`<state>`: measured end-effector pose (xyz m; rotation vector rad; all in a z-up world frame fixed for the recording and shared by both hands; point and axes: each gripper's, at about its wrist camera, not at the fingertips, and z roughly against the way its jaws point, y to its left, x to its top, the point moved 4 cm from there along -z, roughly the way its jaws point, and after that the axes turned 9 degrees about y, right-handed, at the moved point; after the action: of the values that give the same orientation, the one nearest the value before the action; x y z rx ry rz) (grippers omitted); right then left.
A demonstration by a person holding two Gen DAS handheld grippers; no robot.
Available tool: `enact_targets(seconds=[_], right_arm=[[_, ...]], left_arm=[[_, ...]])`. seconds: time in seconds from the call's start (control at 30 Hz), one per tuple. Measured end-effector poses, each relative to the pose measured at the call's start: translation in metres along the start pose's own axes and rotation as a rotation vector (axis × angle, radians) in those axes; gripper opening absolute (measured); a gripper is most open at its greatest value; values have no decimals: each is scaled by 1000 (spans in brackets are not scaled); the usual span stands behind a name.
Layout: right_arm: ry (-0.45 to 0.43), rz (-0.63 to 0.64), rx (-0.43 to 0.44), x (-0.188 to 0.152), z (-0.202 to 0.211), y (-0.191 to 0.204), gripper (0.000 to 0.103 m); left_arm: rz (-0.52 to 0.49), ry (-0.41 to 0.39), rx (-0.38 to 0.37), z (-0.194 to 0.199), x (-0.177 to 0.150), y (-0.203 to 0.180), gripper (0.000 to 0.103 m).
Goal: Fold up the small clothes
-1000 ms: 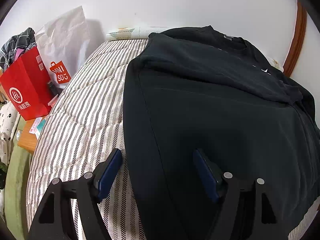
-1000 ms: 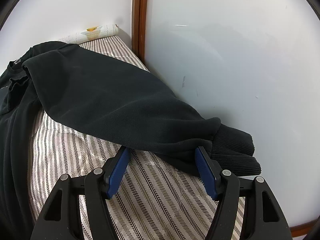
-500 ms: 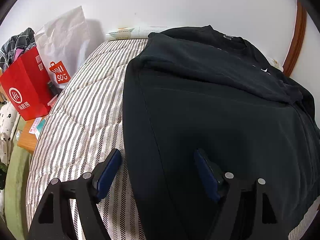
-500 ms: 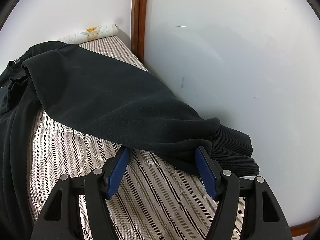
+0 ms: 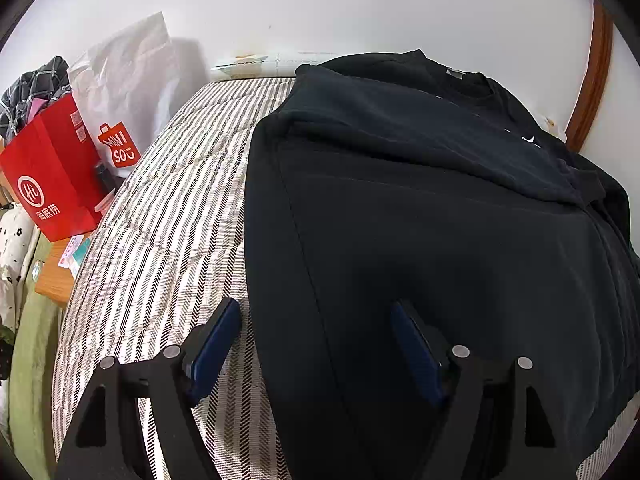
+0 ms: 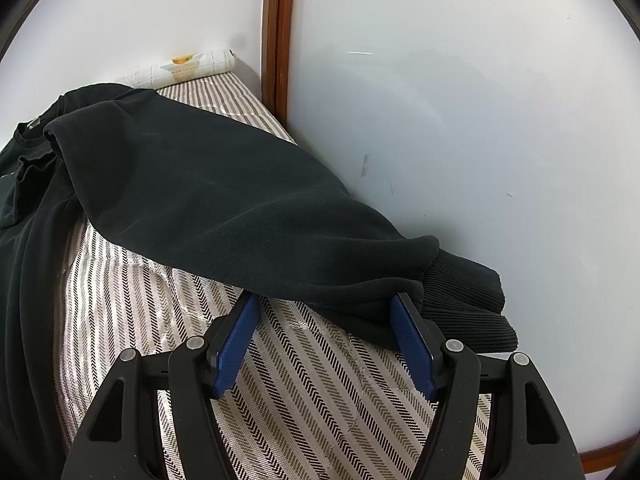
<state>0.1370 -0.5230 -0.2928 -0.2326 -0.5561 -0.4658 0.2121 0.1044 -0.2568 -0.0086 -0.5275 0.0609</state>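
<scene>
Sweatshirt (image 5: 440,240) flat on bed (image 5: 160,220), sleeve (image 6: 224,200) at wall-side edge; left gripper (image 5: 316,320) and right gripper (image 6: 326,316) both agape, empty, so a shallow pinch could drop fabric.

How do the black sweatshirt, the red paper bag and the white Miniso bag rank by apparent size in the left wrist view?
1. Black sweatshirt, by far the largest.
2-3. White Miniso bag and red paper bag look about alike; I would not rank them.
</scene>
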Motion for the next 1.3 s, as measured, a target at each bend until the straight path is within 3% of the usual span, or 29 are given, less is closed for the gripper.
enact_targets(seconds=[0.77, 0.83, 1.1, 1.3], right_arm=[[-3, 6, -6, 2, -2, -1, 66], [-9, 17, -3, 2, -1, 0, 62], [-21, -8, -27, 2, -1, -4, 21], [-64, -17, -39, 2, 8, -4, 9]], left_arm=[[0, 1, 0, 0, 0, 1, 77], [0, 1, 0, 0, 0, 0, 77], [0, 1, 0, 0, 0, 0, 77], [1, 1, -1, 0, 0, 0, 78]])
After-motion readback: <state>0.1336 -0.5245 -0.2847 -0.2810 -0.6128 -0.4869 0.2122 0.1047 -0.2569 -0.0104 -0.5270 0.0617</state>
